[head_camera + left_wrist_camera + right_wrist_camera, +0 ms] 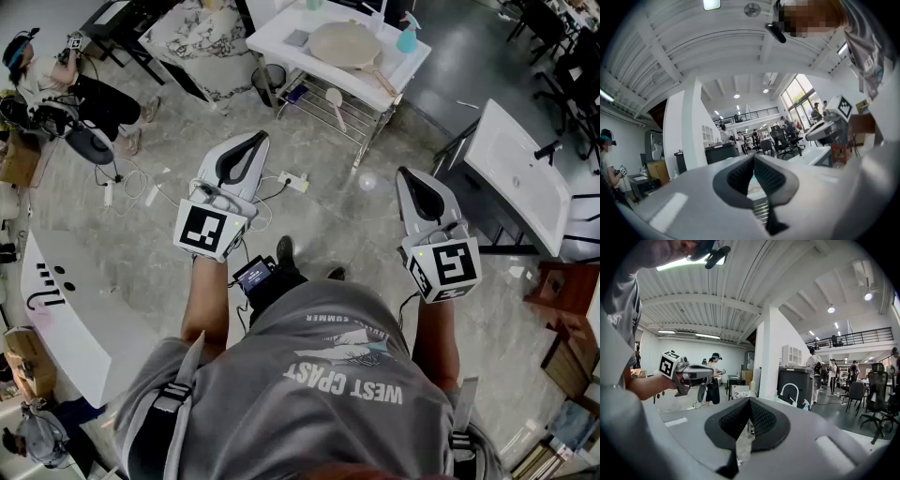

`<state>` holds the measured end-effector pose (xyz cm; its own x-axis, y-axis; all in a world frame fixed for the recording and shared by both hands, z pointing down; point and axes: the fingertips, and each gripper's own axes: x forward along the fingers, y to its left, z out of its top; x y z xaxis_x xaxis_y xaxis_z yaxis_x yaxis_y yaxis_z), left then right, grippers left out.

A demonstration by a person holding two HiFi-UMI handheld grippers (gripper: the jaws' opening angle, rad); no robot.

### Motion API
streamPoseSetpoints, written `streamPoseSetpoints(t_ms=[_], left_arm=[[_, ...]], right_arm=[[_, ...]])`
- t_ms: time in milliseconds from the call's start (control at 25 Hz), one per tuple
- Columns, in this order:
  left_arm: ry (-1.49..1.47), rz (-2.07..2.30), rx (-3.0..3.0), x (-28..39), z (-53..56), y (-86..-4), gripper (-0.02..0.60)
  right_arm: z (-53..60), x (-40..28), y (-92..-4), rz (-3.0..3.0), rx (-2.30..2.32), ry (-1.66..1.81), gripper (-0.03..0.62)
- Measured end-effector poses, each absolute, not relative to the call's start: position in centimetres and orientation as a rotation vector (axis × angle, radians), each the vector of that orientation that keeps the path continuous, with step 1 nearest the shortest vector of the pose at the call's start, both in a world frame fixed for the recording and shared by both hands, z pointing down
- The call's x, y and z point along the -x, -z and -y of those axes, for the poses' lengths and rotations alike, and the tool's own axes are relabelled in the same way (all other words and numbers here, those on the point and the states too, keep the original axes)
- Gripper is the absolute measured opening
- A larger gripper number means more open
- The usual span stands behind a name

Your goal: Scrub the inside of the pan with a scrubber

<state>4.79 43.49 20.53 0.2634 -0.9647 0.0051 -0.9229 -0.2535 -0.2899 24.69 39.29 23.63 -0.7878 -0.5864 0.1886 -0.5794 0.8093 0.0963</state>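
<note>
The pan (345,42), round and pale with a handle toward the right, lies on a white table (281,42) far ahead of me in the head view. A small grey pad (297,37) lies beside it; I cannot tell if it is the scrubber. My left gripper (251,141) and right gripper (405,173) are held at waist height over the floor, well short of that table. Both are shut with nothing between the pads. The left gripper view shows the closed jaws (753,157) and the right gripper (829,129) alongside. The right gripper view shows its closed jaws (749,400).
A teal spray bottle (407,37) stands on the pan's table, and a long-handled utensil (336,105) lies on its wire shelf. A white sink unit (520,178) stands at the right, and a white table (66,309) at the left. A power strip (292,180) and cables lie on the floor. A person (56,89) sits at the far left.
</note>
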Motion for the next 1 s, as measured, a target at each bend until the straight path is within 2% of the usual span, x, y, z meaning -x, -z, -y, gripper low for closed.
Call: streamPoseSetpoints(t_ms=[720, 1000], left_arm=[[0.268, -1.760, 2.309, -3.4, -43.6, -21.4, 0.002], [0.284, -1.744, 2.337, -1.5, -42.7, -22.2, 0.002]], right_arm=[[-39.4, -22.7, -25.4, 2.777, -0.877, 0.028, 0.000], [-38.5, -21.2, -25.5, 2.821, -0.914, -0.083, 0.000]])
